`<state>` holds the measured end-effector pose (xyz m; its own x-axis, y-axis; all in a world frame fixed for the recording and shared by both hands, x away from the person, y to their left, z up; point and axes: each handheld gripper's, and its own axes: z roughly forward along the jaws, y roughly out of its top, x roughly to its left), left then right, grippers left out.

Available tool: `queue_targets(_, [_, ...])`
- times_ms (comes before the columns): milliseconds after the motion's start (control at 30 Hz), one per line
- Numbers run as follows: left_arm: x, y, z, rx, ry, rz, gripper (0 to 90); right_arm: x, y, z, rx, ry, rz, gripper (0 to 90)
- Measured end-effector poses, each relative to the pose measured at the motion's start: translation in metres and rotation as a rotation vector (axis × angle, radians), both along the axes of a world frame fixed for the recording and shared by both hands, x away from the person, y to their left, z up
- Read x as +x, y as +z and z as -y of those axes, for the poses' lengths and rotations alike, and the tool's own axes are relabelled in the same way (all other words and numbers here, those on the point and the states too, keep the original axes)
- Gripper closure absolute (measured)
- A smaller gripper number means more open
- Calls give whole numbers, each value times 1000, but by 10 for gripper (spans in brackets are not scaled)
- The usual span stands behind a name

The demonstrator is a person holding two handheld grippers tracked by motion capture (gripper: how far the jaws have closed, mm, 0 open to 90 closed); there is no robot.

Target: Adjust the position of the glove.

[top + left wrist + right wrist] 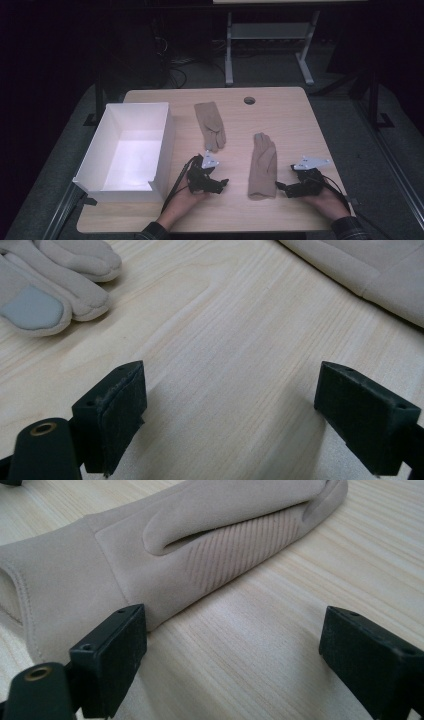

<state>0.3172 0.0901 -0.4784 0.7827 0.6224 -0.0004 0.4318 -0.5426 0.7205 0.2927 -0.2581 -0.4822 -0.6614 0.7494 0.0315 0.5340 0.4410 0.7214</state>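
the near glove (263, 167) lies on the surface (300, 120) with its long axis running near to far, cuff nearest, just left of the right gripper (281, 187), whose jaws stand released, as do the left gripper (223, 184) jaws.

1. The left gripper (223, 183), held in the person's left hand (187, 200), points right with its 2 jaws spread wide.
2. The right gripper (280, 186), held in the right hand (325, 201), points left, jaws equally wide apart.
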Motion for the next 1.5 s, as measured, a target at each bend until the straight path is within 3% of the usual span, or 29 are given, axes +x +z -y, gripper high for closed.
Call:
queue_targets(400, [0, 0, 0, 1, 2, 1, 128, 2, 1, 0, -4, 16, -8, 111])
queue_targets(533, [-1, 0, 0, 1, 10, 0, 128, 3, 4, -2, -18, 20, -21, 153])
queue_targets(733, [-1, 0, 0, 2, 12, -1, 128, 6, 11, -2, -19, 8, -44, 275])
queue_targets(1167, [-1, 0, 0, -6, 14, 3, 128, 17, 33, -8, 97, 28, -41, 624])
queue_targets(1500, [-1, 0, 0, -2, 13, 4, 128, 23, 37, -27, 84, 100, -39, 851])
